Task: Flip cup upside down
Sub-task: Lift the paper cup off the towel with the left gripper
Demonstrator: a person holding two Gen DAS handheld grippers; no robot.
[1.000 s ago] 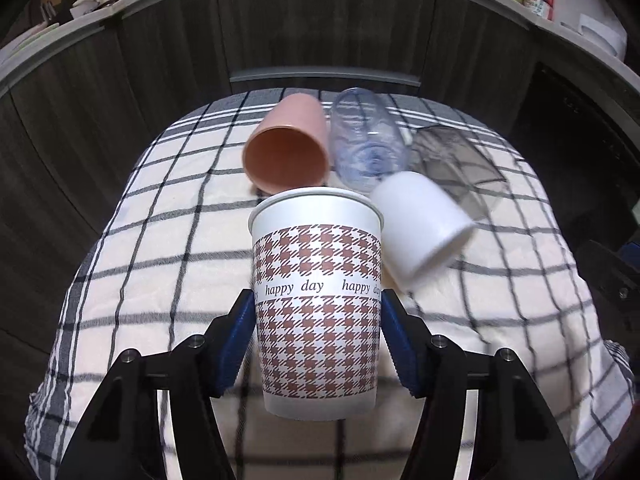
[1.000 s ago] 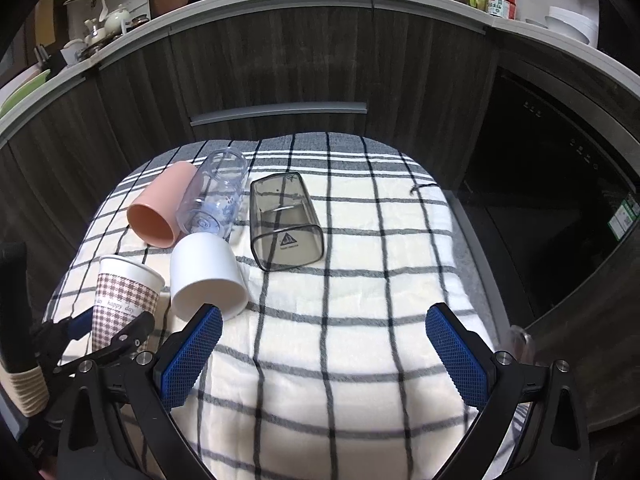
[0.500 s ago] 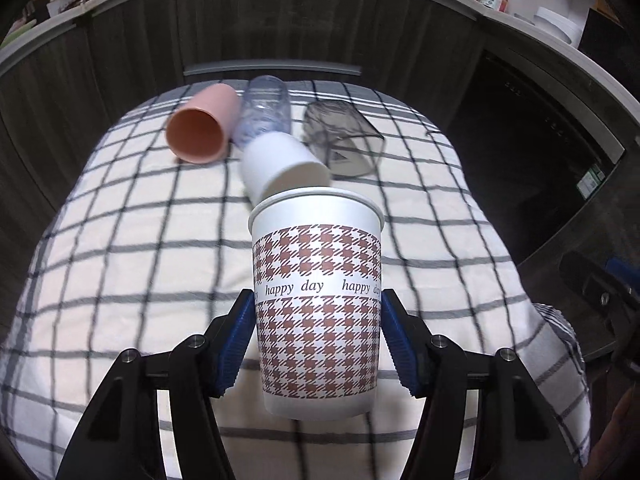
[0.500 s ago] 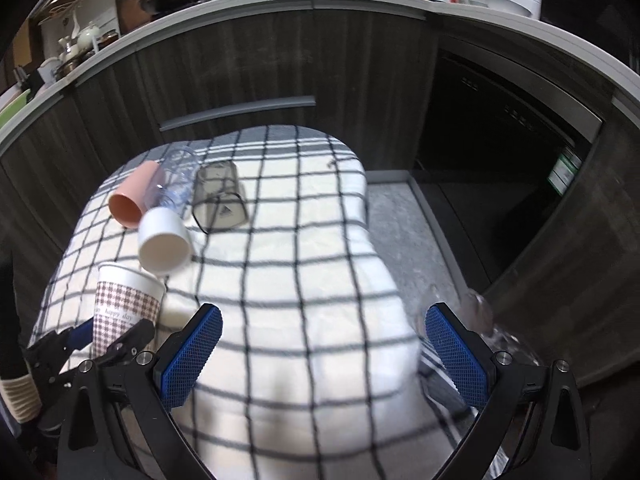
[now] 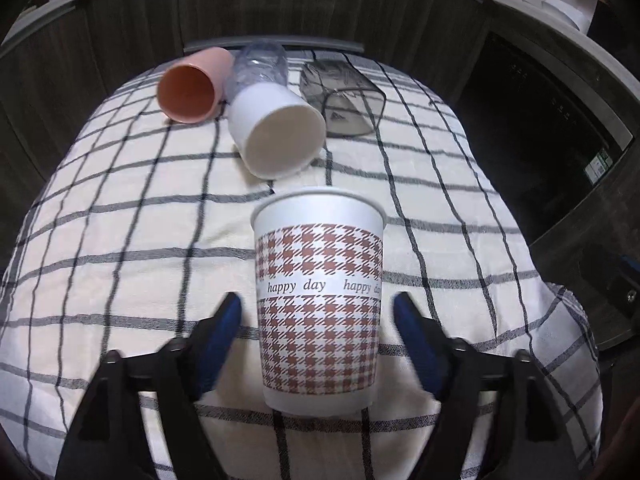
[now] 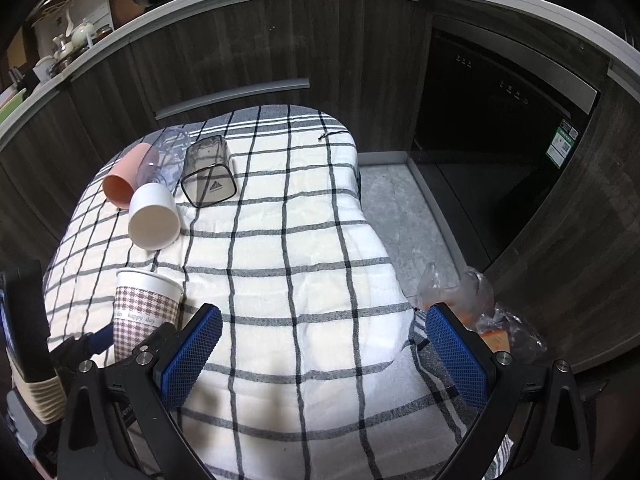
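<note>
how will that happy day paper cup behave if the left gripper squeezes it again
The paper cup looks thin-walled and empty, so probably light and easily crushed. It stands upright on soft checked cloth, so a nudge may tip it. The left gripper is open around it.

checked tablecloth (image 6: pixel 280 280), paper cup (image 5: pixel 318 304), four tipped cups

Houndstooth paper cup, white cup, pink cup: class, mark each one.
houndstooth paper cup (image 5: pixel 318 308), left wrist view, patterned side wall.
white cup (image 5: pixel 285 142), left wrist view, inner wall.
pink cup (image 5: pixel 187 94), left wrist view, inner wall.
</note>
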